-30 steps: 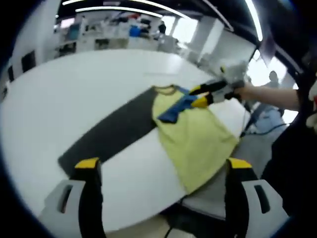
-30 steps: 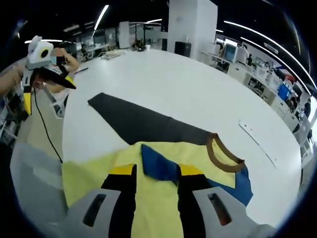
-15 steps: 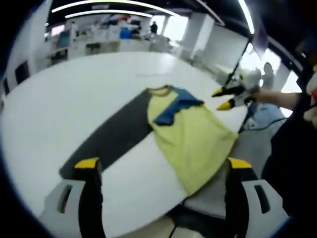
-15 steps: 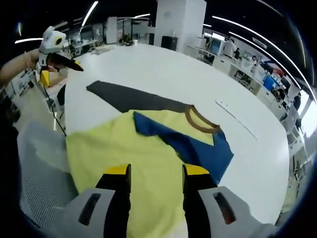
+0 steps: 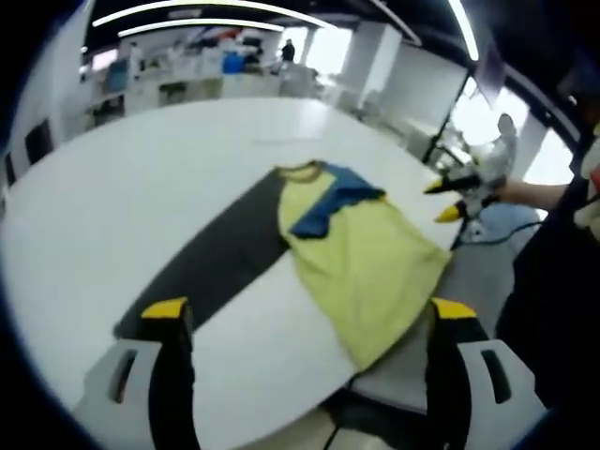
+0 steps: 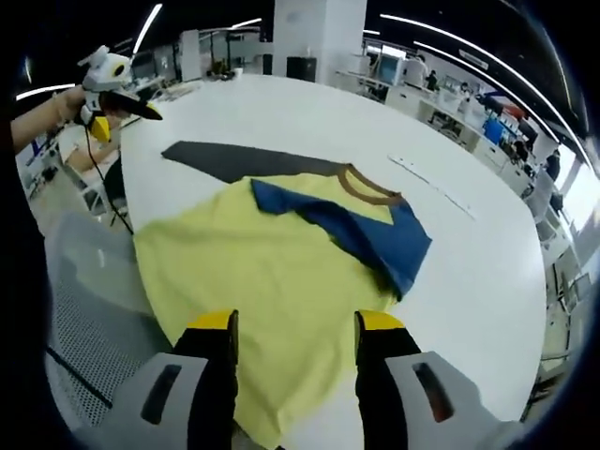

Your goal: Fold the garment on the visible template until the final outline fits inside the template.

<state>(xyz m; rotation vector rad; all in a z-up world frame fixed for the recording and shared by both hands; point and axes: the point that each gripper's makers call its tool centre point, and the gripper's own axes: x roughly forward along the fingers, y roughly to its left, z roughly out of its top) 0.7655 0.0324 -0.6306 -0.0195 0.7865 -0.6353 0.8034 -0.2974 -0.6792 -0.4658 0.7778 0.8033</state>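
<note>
A yellow T-shirt lies on the white round table, its brown collar on one end of the dark grey template strip. One blue sleeve is folded across the chest. The shirt's hem reaches the table edge. My left gripper hovers open, well back from the shirt. In the right gripper view the T-shirt, blue sleeve and template lie ahead of my open right gripper, which holds nothing. The right gripper hangs off the table's side; the left gripper is held at far left.
A thin pale strip lies on the table beyond the collar. A cable hangs from the left gripper beside the table edge. Desks and shelves fill the room behind, and a person stands far off.
My right gripper has let go of the blue sleeve, opened wider and drawn back off the shirt toward the table's side. The sleeve now rests folded on the chest. The left gripper stayed about where it was.
</note>
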